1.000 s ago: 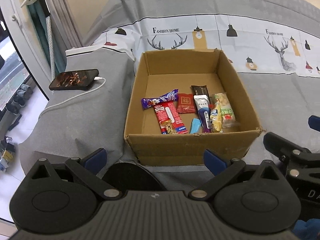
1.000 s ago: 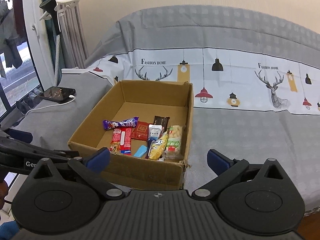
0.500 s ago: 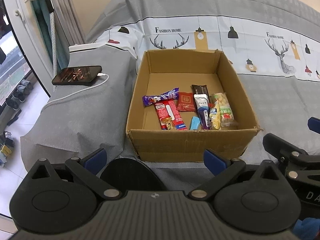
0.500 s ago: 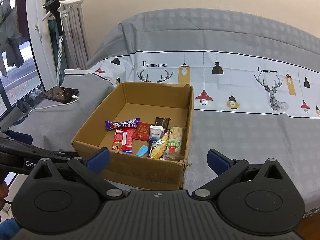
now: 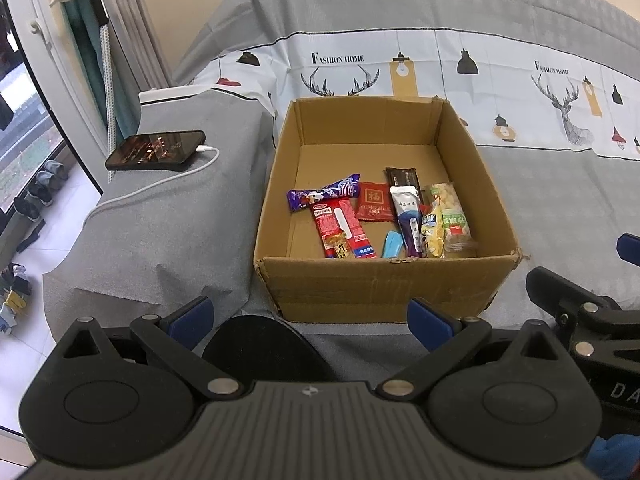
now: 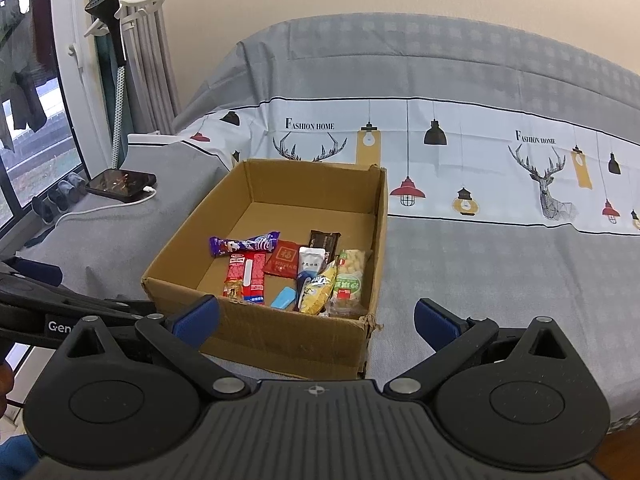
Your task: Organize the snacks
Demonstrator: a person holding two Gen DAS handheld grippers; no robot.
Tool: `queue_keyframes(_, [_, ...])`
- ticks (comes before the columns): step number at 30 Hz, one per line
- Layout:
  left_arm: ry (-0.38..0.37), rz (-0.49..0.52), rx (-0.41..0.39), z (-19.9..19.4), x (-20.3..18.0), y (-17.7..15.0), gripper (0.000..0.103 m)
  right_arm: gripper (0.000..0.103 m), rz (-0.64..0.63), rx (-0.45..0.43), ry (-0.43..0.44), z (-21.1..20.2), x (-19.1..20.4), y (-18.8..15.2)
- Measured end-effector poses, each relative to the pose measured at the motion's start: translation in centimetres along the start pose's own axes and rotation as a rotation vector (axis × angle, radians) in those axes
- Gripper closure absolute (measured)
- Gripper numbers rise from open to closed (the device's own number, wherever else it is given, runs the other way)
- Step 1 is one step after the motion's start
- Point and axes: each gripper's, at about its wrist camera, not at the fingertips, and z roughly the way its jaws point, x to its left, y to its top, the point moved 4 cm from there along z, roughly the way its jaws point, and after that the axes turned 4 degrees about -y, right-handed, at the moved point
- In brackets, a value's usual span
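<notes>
Left wrist view: left gripper (image 5: 308, 322) hung short of the open brown cardboard box (image 5: 384, 284) on the grey bedspread (image 5: 160, 240), jaws spread wide, nothing between them. Snacks lay flat along the box's near wall: purple candy wrapper (image 5: 322, 197) and long red wafer packet (image 5: 344, 230) toward the near left corner, flat red sachet (image 5: 374, 202) mid-floor, dark brown bar (image 5: 403, 178), white-and-purple stick pouch (image 5: 410, 220), small light-blue packet (image 5: 391, 245), yellow snack bag (image 5: 434, 230) and clear bag of pale puffs (image 5: 454, 220) toward the near right corner. Black phone (image 5: 156, 151) on charge sat near the bedspread's left edge.

Right wrist view: right gripper (image 6: 316, 320) also sat before the box's near wall, jaws spread, empty. The clear puff bag (image 6: 350, 278) touched the right wall, overlapping the yellow bag (image 6: 320, 290).

Judgement: all light, soft film packs, slippery and crinkly; puffs crush easily. Best pinched across the narrow width or at a sealed end seam. The far half of the box floor was bare.
</notes>
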Motion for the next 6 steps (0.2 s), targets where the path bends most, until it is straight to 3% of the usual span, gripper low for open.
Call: queue_keyframes(6, [0.011, -0.009, 0.016, 0.42, 0.17, -0.09, 0.000, 0.000, -0.002, 0.000, 0.012, 0.16, 0.09, -0.12])
